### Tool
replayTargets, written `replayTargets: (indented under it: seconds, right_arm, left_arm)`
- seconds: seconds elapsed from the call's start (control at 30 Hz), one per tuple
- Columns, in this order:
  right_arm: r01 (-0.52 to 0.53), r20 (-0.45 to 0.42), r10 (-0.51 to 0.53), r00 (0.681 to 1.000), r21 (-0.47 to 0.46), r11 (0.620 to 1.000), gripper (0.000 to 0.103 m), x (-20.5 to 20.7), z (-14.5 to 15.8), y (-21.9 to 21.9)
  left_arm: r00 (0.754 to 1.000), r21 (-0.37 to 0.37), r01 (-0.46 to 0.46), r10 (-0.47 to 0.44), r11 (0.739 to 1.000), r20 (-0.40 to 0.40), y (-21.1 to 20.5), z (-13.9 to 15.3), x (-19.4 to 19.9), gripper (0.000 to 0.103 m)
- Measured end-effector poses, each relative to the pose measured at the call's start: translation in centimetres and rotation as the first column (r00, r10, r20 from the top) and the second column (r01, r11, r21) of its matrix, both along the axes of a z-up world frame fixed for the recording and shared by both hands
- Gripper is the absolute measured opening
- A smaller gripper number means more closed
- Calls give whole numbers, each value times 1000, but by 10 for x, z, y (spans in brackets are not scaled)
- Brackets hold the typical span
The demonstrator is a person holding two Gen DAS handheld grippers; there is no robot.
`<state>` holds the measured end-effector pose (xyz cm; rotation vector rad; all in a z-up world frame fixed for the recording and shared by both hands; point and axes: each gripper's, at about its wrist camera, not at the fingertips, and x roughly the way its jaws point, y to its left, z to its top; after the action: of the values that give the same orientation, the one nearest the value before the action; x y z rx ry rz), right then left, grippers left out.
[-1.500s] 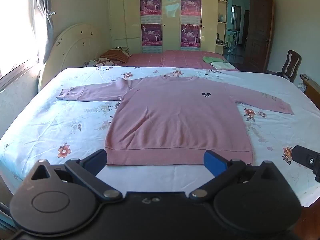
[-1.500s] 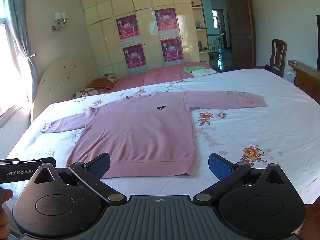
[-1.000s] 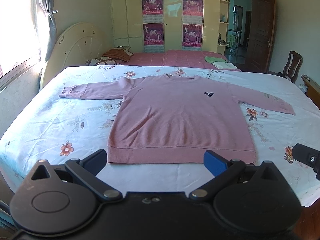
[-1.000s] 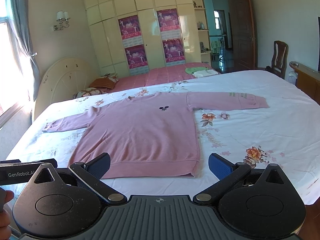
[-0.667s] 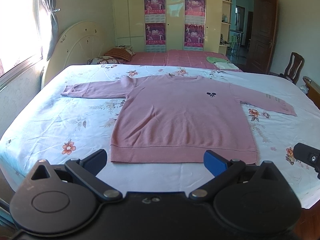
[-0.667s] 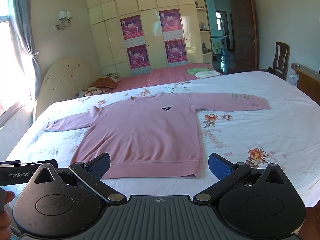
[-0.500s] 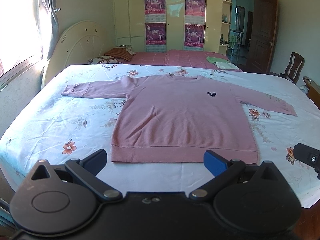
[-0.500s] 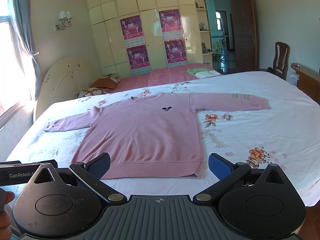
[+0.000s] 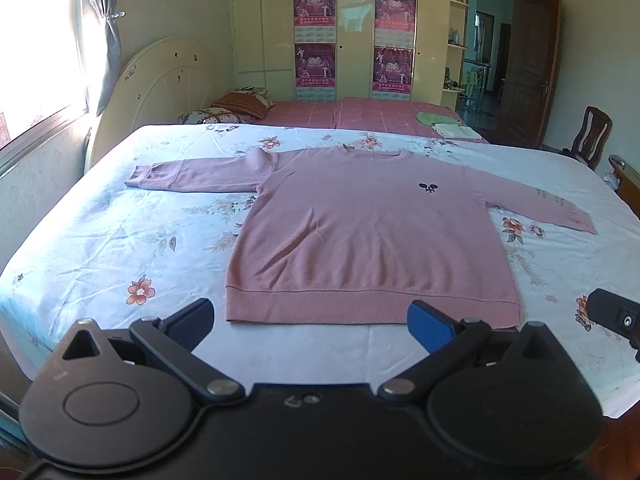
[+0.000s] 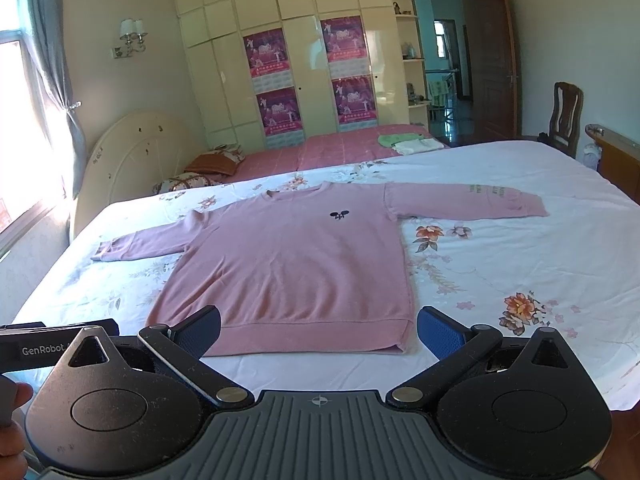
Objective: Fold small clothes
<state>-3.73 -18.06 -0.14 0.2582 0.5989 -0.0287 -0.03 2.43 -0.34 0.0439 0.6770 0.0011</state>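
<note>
Only right view shows a hand, both grippers apart, pink sweater flat on bed

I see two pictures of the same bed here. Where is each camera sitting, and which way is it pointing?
Left wrist view: sits on the left tool, looking forward over its open fingers across the bed at the pink sweater; the other tool's tip shows at the right edge.
Right wrist view: sits on the right tool, facing the same way from further right; a hand shows at bottom left.
Both share the flat sweater, the bed and the wardrobe.
</note>
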Motion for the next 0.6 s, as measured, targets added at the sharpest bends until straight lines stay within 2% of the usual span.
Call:
replayTargets:
  seconds: [0.17, 0.27, 0.6]
  right_arm:
    - [-4, -9, 4, 1000, -2, 1000, 103, 5, -2, 2]
    - [-5, -14, 5, 1000, -7, 1000, 103, 8, -4, 3]
    - [2, -12, -3, 1000, -36, 999, 103, 25, -14, 8]
  left_arm:
    - [1000, -13, -5, 5, 1000, -2, 3, -3, 5, 103]
    - [1000, 20, -7, 7, 1000, -23, 3, -4, 9, 103]
    - [999, 29, -9, 10, 1000, -33, 7, -12, 34, 103]
